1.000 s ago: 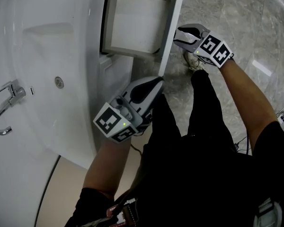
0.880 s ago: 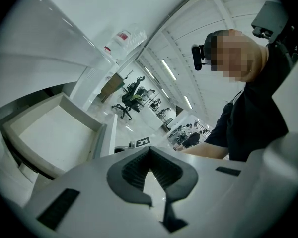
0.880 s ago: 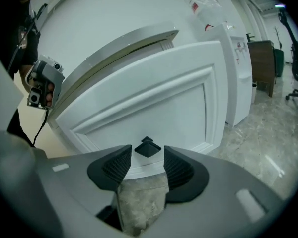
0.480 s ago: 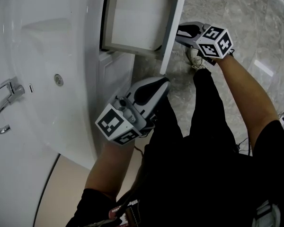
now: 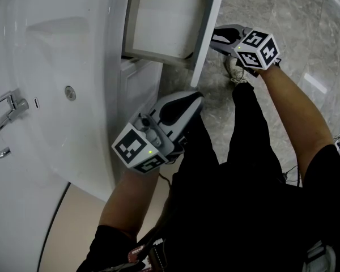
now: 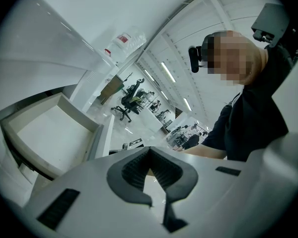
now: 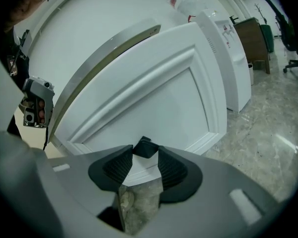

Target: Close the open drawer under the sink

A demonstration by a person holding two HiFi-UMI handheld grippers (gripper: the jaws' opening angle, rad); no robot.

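Note:
The white drawer (image 5: 158, 21) stands pulled out of the cabinet under the sink (image 5: 51, 95), and its inside is bare. Its front panel (image 5: 208, 27) faces my right gripper (image 5: 215, 35), whose tips sit right at the panel's outer face. In the right gripper view the panelled front (image 7: 154, 93) fills the picture; the right gripper (image 7: 145, 155) has its jaws a little apart and closing, with nothing held. My left gripper (image 5: 195, 98) hangs lower, beside the cabinet door, and is shut on nothing. The left gripper view shows the drawer (image 6: 49, 133) off to the left of the left gripper (image 6: 150, 152).
A chrome tap (image 5: 3, 123) sits at the sink's left. The cabinet door (image 5: 139, 78) below the drawer is closed. My dark trousers and a shoe (image 5: 233, 69) stand on the marble floor (image 5: 289, 16) right of the drawer.
My right gripper has rolled about its own axis and edged in beside the drawer front. The left gripper and the drawer have stayed put.

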